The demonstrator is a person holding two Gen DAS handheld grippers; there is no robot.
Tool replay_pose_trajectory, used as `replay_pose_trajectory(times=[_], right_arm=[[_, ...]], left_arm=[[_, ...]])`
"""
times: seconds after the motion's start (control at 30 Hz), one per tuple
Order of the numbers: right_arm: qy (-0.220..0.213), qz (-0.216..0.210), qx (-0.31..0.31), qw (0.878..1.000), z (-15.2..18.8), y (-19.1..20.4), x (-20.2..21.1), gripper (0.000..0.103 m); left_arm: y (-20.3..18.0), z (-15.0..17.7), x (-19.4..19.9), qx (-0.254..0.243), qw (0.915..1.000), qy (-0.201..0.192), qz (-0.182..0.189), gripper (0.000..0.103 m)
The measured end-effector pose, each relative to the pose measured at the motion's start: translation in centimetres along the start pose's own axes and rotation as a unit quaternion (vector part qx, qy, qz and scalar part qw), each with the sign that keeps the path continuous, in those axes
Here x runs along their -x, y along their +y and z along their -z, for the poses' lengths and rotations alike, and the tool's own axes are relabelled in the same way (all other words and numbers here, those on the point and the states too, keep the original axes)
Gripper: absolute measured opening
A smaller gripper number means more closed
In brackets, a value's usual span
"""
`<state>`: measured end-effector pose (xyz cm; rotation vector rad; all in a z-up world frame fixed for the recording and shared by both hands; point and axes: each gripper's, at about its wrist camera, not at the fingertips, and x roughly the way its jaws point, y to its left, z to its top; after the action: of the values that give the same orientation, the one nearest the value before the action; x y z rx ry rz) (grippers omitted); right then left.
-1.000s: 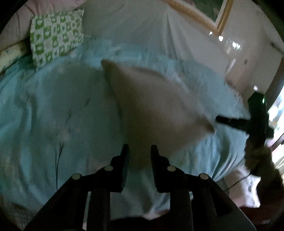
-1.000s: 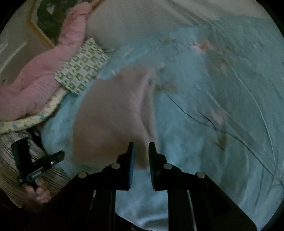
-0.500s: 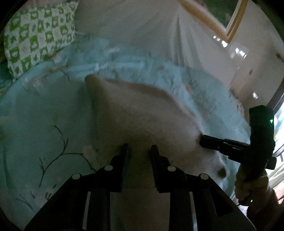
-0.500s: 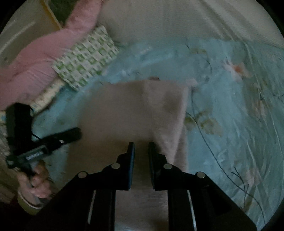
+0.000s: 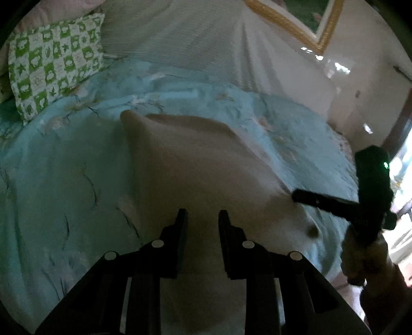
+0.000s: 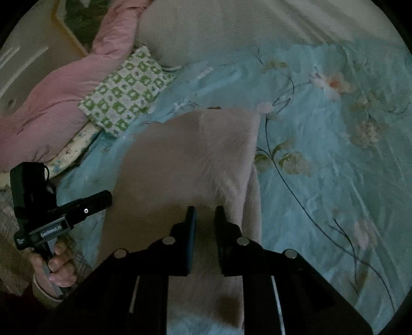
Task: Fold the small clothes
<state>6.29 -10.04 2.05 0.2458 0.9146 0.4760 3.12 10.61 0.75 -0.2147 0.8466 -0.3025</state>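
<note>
A small beige-pink garment (image 5: 195, 165) lies on the light blue floral bedsheet (image 5: 64, 167); its far end rests on the bed and its near edge is lifted toward me. My left gripper (image 5: 200, 219) holds the near edge, with cloth filling the narrow gap between the fingers. My right gripper (image 6: 205, 216) grips the same garment (image 6: 185, 165) at its near edge. The right gripper also shows at the right of the left wrist view (image 5: 296, 197), touching the garment's side. The left gripper shows at the left of the right wrist view (image 6: 109, 198).
A green-and-white checked pillow (image 5: 51, 61) lies at the head of the bed, also in the right wrist view (image 6: 126, 92). A pink quilt (image 6: 51, 103) sits beside it. A white sheet (image 5: 206, 46) covers the far side. A gold-framed picture (image 5: 296, 23) hangs on the wall.
Both grippers have carried the garment forward and lowered it; its far end now lies spread on the sheet. The two grippers stay close together on the near edge.
</note>
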Motion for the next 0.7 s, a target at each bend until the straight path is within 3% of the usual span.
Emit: replay_pose_trajectory(times=[0.17, 0.33, 0.47, 0.7], right_arm=[[0.011, -0.012, 0.015, 1.0, 3.1, 0.3, 2.0, 0.016], [0.047, 0.04, 0.011, 0.998, 6.0, -1.4, 0.7, 0.016], [0.033, 0.033, -0.006, 0.999, 6.1, -2.0, 0.8, 0.016], [0.026, 0.043, 0.0, 0.999, 6.2, -0.9, 1.8, 0.017]], left_arm=[[-2.0, 4.2, 1.8, -0.016, 0.9989, 0.018, 0.041, 0.024], [-1.2, 7.1, -1.2, -0.002, 0.9974, 0.072, -0.002, 0.023], [-1.8, 7.3, -1.2, -0.009, 0.9981, 0.059, -0.016, 0.024], [-2.0, 7.2, -0.3, 0.001, 0.9987, 0.051, -0.008, 0.037]])
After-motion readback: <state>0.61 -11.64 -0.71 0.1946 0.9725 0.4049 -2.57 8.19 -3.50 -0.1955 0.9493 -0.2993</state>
